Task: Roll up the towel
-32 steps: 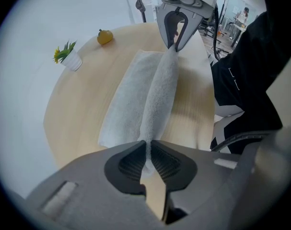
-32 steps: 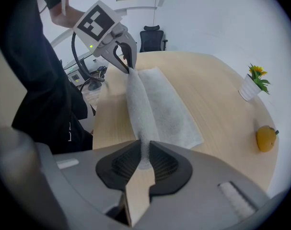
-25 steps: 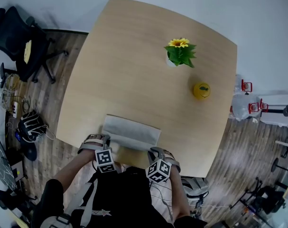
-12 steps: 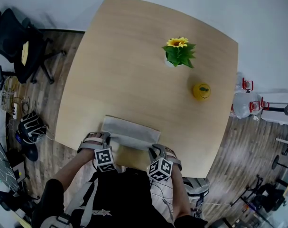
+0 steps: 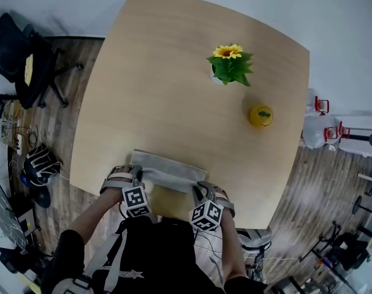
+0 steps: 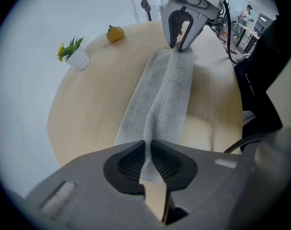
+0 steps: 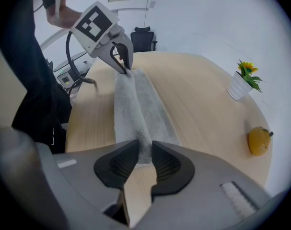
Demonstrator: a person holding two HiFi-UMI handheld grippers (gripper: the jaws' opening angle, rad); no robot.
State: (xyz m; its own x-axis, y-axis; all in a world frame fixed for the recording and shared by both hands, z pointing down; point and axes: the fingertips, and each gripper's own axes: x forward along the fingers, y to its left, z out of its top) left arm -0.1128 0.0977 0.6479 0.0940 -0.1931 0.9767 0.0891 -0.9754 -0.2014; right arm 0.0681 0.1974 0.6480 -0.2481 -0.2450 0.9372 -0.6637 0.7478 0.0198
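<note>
The left gripper (image 6: 147, 151) points steeply down at the near edge of the counter (image 5: 173, 72). Its jaws are nearly together, clamped on a thin pinched fold of the towel (image 6: 168, 87). The cloth runs up between the ribbed pads (image 6: 130, 163) and a short tail hangs below them.

The right gripper (image 7: 144, 153) points down the same way at the other end of the towel. Its jaws have just been opening a little and stand wider than the left pair. A thicker bunch of the grey cloth fills the gap and touches both pads, so it grips the towel too.

Between the two grippers the towel rises in a long ridge that runs from one to the other. On the far side of the ridge the cloth lies flat on the counter, and its far edge is roughly parallel to the counter's near edge. The towel sits close to the person, at the near side of the counter.

Well apart from it, toward the far right, stand a potted sunflower (image 5: 229, 65) and a yellow fruit (image 5: 260, 116). An office chair (image 5: 17, 57) stands on the wooden floor (image 5: 57, 139) to the left of the counter.
</note>
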